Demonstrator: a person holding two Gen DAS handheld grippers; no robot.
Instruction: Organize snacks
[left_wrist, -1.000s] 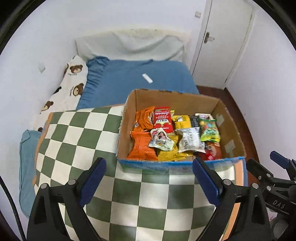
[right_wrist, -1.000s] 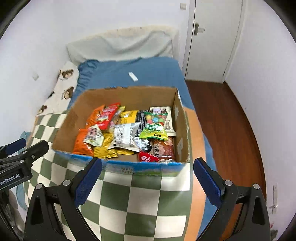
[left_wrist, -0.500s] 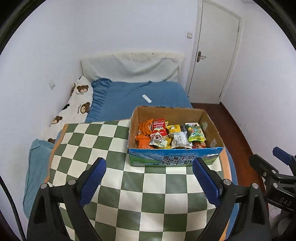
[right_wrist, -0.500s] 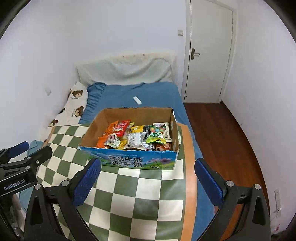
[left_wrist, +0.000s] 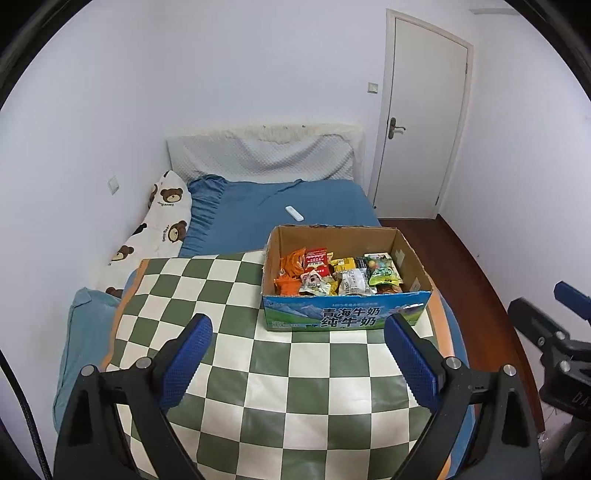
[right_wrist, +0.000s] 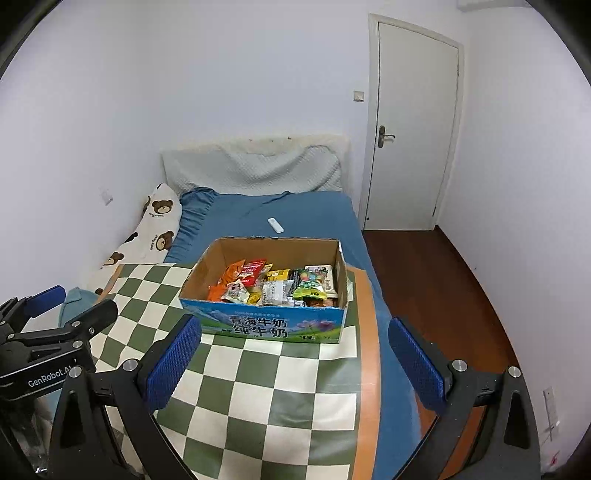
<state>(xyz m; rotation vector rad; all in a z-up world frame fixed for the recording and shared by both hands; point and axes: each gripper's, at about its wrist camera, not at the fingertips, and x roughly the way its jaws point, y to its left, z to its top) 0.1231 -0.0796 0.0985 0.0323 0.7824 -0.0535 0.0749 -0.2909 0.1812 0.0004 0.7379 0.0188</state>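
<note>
While both claws hang wide and empty, the snacks sit in their box on the bed.

Nearest, the left gripper (left_wrist: 297, 354) and right gripper (right_wrist: 293, 354) gape over bare checked cloth (left_wrist: 258, 369), well short of the cardboard box (left_wrist: 343, 314). Its snack packets (left_wrist: 332, 275) fill the bottom, and its right wall stands near the cloth's orange edge, beside open wooden floor (right_wrist: 436, 280). Beyond lie blue sheet (left_wrist: 266, 210), a bear pillow (left_wrist: 162, 218) and the door (left_wrist: 421, 122).

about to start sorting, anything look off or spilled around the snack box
Nothing spilled: the snack packets all lie inside the cardboard box, which sits upright on the checkered mat. Only oddities: a small white remote-like thing loose on the blue bedsheet, and the box's slightly ragged back rim.
</note>
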